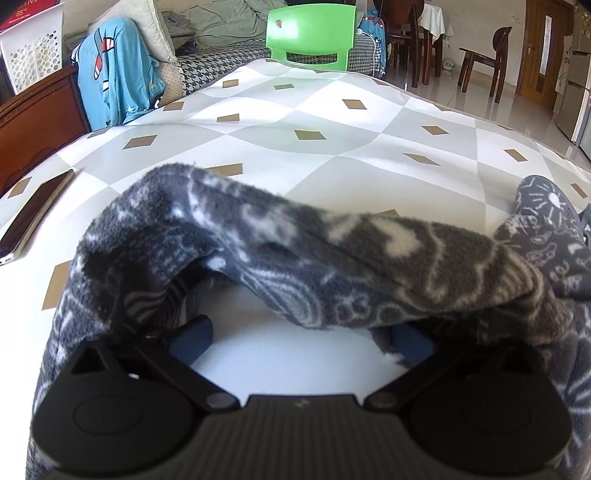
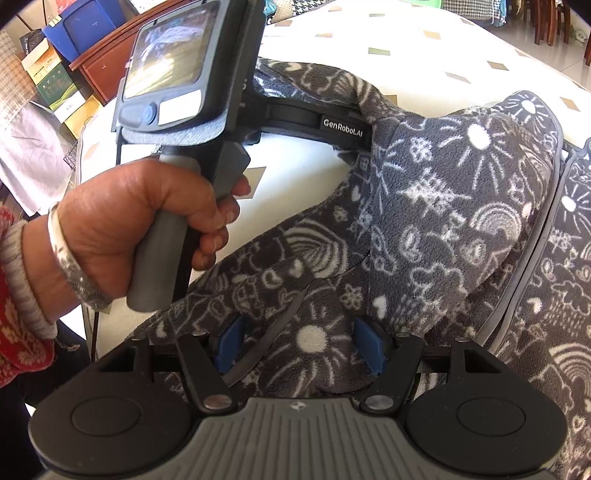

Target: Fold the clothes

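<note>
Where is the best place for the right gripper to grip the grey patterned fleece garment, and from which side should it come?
Probably the dark trimmed edge of the fleece garment, which runs between the open right gripper pads. Come from above, pointing down: the cloth lies flat on the table, and that hem is firmer than the loose fleece.

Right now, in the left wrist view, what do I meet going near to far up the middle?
Left gripper → grey patterned fleece garment draped across it → diamond-patterned tablecloth → green plastic chair at the far edge.
</note>
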Motion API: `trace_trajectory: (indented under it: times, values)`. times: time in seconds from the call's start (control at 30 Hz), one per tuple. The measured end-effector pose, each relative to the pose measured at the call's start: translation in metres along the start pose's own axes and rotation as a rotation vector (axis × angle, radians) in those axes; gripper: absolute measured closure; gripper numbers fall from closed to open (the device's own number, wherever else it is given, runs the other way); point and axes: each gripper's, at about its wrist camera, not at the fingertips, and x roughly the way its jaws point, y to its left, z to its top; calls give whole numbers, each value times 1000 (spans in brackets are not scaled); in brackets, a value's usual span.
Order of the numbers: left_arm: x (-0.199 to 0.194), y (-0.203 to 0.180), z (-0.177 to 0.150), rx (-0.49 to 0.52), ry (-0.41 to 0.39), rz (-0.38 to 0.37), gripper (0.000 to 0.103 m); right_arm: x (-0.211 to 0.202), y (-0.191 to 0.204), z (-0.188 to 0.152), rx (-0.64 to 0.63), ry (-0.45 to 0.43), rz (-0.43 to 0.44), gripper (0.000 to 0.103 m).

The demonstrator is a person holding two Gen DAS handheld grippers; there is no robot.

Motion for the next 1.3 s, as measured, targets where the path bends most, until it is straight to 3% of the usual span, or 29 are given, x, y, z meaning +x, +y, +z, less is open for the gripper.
trace_trajectory:
  times: [0.27, 0.47, 0.57, 0.77, 1.0, 1.13, 1.3]
  values:
    - [-2, 4, 2, 13, 20, 0, 0, 3, -7, -5, 0, 4, 7, 36]
    - [-19, 15, -7, -21, 103, 4, 0, 14, -1, -3, 22, 17, -1, 37]
    - [-32, 14, -13, 27, 123, 21, 0, 12, 1, -3, 27, 21, -5, 37]
    - [-71, 10, -10, 70, 108, -9, 0, 11, 9, -10, 3, 28, -22, 37]
    - [-115, 6, 22, 129, 66, -75, 0, 7, 14, -19, 28, 16, -48, 37]
    - [-120, -1, 39, 141, 55, -107, 0, 7, 13, -25, 111, -19, -65, 36]
    - [-101, -10, 54, 115, 33, -130, 0, 12, 21, -25, 61, -21, -86, 32]
